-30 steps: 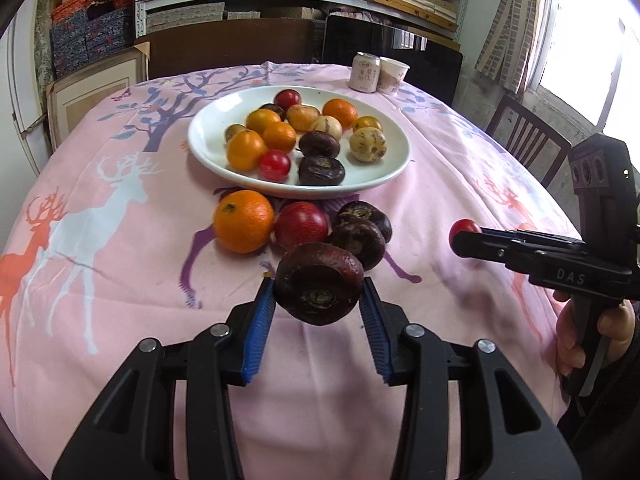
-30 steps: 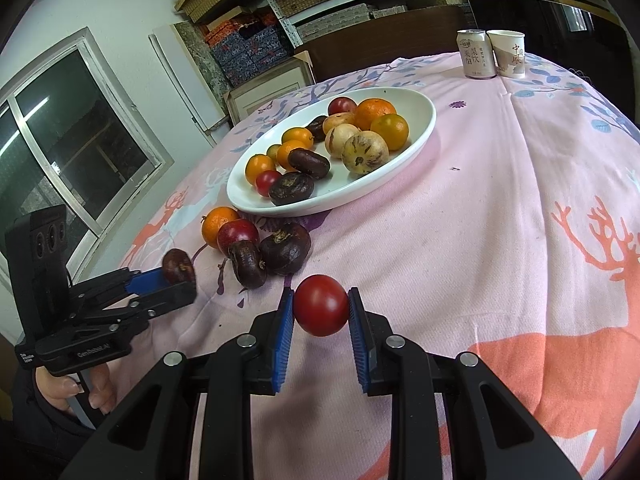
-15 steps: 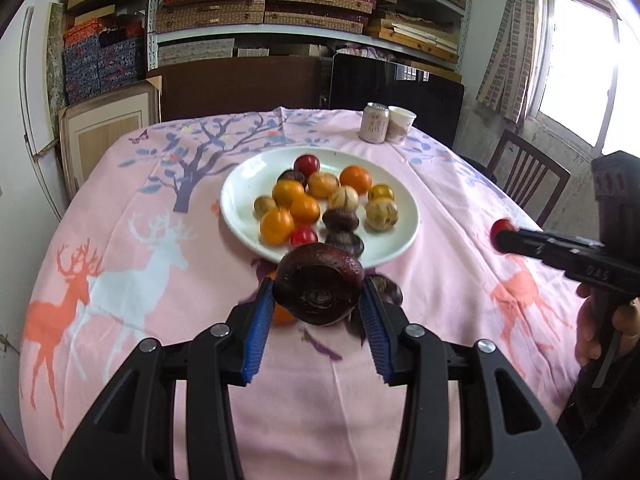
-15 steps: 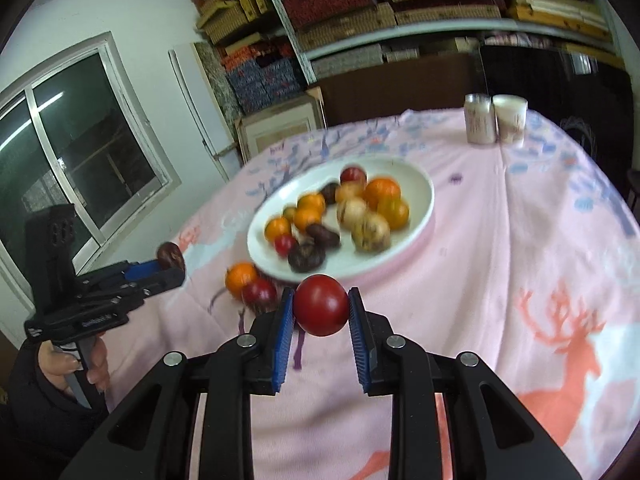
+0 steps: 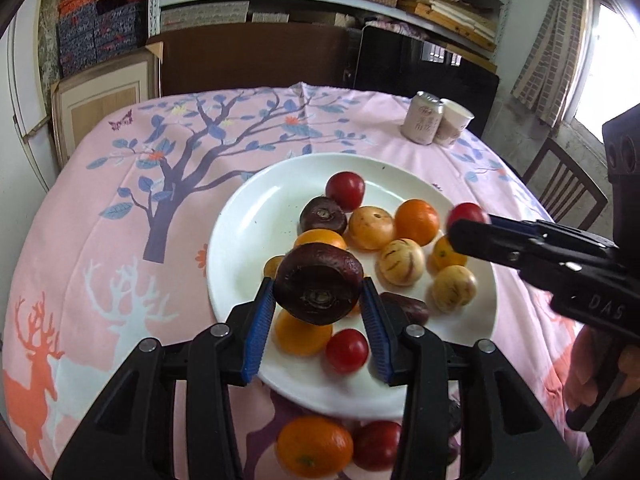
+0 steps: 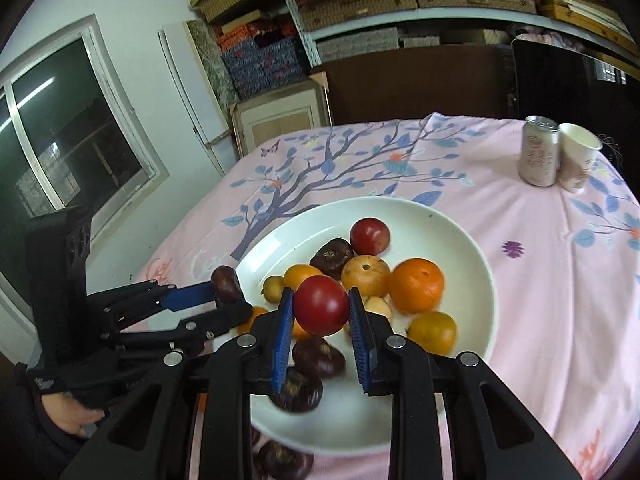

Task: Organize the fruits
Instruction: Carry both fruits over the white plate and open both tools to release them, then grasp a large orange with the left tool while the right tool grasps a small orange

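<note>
Fruit now hangs over the white plate [image 5: 240,240] rather than the cloth: my left gripper [image 5: 318,312] clamps the dark fruit [image 5: 318,288], my right gripper [image 6: 320,320] clamps the red fruit [image 6: 321,305], both ready for release just ahead.

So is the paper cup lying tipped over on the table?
No, the paper cup stands upright on the pink tablecloth, right beside the can.

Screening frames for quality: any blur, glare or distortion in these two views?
Left wrist view: window blown out top right, red fruit in the right gripper smeared. Right wrist view: plate fruit near the bottom slightly motion-blurred. Both: strong fisheye bending, dark corners.
</note>
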Available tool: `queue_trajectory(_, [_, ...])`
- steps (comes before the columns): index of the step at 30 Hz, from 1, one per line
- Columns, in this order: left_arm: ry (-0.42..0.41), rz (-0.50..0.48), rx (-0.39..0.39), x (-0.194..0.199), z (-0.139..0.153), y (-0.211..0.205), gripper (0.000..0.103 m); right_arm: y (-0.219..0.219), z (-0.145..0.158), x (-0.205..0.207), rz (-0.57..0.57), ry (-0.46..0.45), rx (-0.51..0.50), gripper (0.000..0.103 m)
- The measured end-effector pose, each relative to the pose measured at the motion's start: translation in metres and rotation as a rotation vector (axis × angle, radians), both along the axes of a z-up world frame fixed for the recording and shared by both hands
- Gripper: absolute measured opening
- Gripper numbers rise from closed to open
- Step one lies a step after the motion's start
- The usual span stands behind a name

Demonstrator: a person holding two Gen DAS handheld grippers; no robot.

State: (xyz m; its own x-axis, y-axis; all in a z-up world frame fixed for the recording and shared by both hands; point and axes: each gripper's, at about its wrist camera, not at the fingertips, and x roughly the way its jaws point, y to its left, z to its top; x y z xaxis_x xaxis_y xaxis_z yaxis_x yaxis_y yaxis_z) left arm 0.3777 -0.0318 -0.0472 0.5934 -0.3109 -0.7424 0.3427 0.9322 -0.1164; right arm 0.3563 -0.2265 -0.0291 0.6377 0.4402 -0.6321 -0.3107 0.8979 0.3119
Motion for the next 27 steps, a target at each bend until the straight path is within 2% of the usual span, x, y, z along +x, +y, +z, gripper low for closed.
queue_trajectory(1, [0.005, 0.012, -0.008, 0.003, -0.003, 0.001, 0.044, 0.005, -0.003, 0.008, 0.009, 0.011, -0.004, 0.028])
queue_trajectory(3, [0.005, 0.027, -0.029, 0.005, -0.002, 0.006, 0.053, 0.012, -0.006, 0.014, 0.012, 0.012, -0.022, 0.041])
queue_trajectory(5, [-0.018, 0.037, -0.045, 0.000, 0.005, 0.011, 0.060, 0.012, 0.000, 0.010, -0.005, -0.030, -0.026, 0.057])
queue_trajectory(6, [-0.033, 0.040, -0.050, -0.003, 0.009, 0.013, 0.062, 0.010, 0.004, 0.006, -0.007, -0.047, -0.020, 0.058])
queue_trajectory(10, [-0.089, 0.042, -0.086, -0.033, 0.028, 0.022, 0.065, -0.006, 0.017, -0.016, -0.033, -0.065, -0.003, 0.058])
queue_trajectory(13, [-0.115, 0.022, -0.092, -0.068, 0.032, 0.027, 0.075, -0.018, 0.020, -0.046, -0.031, -0.074, -0.006, 0.058])
queue_trajectory(17, [-0.081, -0.008, -0.058, -0.103, 0.013, 0.029, 0.077, -0.027, 0.001, -0.092, -0.007, -0.054, -0.010, 0.059])
queue_trajectory(20, [-0.057, -0.015, 0.025, -0.118, -0.009, 0.026, 0.077, -0.028, -0.020, -0.118, 0.000, -0.034, -0.001, 0.059])
queue_trajectory(25, [-0.032, 0.015, 0.026, -0.119, -0.026, 0.027, 0.077, -0.030, -0.049, -0.144, -0.010, -0.014, 0.055, 0.059])
queue_trajectory(27, [-0.026, 0.035, 0.030, -0.115, -0.030, 0.028, 0.077, -0.030, -0.057, -0.144, -0.015, 0.025, 0.070, 0.059])
